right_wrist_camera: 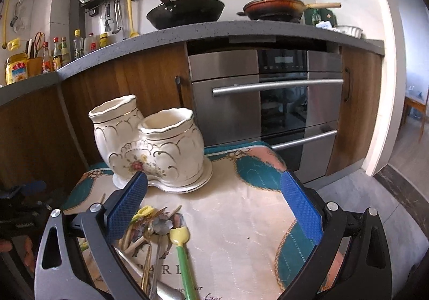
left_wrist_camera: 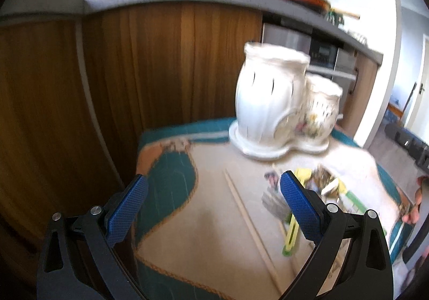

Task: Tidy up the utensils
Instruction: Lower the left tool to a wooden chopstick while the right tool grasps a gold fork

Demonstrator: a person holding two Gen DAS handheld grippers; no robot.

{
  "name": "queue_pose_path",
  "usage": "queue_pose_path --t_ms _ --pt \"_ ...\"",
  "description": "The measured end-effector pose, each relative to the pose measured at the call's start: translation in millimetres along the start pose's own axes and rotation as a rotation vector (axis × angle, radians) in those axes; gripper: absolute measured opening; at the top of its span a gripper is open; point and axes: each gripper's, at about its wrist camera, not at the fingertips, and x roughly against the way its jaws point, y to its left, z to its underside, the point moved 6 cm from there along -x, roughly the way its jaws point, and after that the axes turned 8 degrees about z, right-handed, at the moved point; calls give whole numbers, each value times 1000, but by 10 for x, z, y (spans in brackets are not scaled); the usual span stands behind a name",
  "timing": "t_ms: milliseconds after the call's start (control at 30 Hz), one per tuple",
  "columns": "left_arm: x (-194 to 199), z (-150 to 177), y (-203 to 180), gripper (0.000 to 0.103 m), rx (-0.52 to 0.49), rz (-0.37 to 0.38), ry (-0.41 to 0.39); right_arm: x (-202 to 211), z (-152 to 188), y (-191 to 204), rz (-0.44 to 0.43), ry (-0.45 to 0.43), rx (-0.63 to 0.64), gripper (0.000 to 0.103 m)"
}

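Utensils (right_wrist_camera: 158, 235) lie tangled in a heap on the desk (right_wrist_camera: 241, 219) before the ceramic holder (right_wrist_camera: 150, 147). Both tools, left (left_wrist_camera: 213, 206) and right (right_wrist_camera: 213, 203), gape empty; grabbing into the heap risks dragging neighbours.

Left wrist view blurred throughout, the white double holder (left_wrist_camera: 281, 104) smeared; utensil pile (right_wrist_camera: 158, 227) partly hidden behind gripper fingers, handles cut by lower edge; a hand (left_wrist_camera: 415, 206) cropped at right.
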Motion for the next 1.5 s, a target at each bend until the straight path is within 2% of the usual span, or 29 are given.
queue_pose_path --t_ms 133,267,300,333,433,600,767,933,1100,1167,1300,1400,1500 --pt "-150 163 -47 96 14 32 124 -9 8 7 -17 21 6 98" --pt "-194 266 -119 94 -10 48 183 -27 3 -4 -27 34 11 98" --pt "-205 288 -138 91 -19 53 200 -31 3 -9 -25 36 10 98" --pt "-226 300 -145 82 -21 62 222 -38 3 -14 -23 38 9 98" --pt "-280 358 -156 65 6 96 286 -75 10 -11 -24 54 6 98" --pt "-304 394 -232 54 -30 105 339 -92 19 10 -30 62 13 98" --pt "-404 366 -302 47 -85 62 363 -112 35 20 -34 76 22 98" --pt "-443 328 -244 30 -103 44 353 -106 37 23 -53 81 35 98" --pt "-410 333 -215 12 -129 42 334 -125 113 192 -111 114 94 98" --pt "-408 337 -211 12 -130 50 324 -156 178 290 -137 144 124 97" --pt "-400 345 -202 11 -128 62 299 -260 359 472 -162 228 190 78" --pt "-395 356 -217 9 -128 64 286 -318 463 550 -179 275 209 59" --pt "-374 344 -213 6 -110 84 273 -356 530 629 -214 310 221 54"
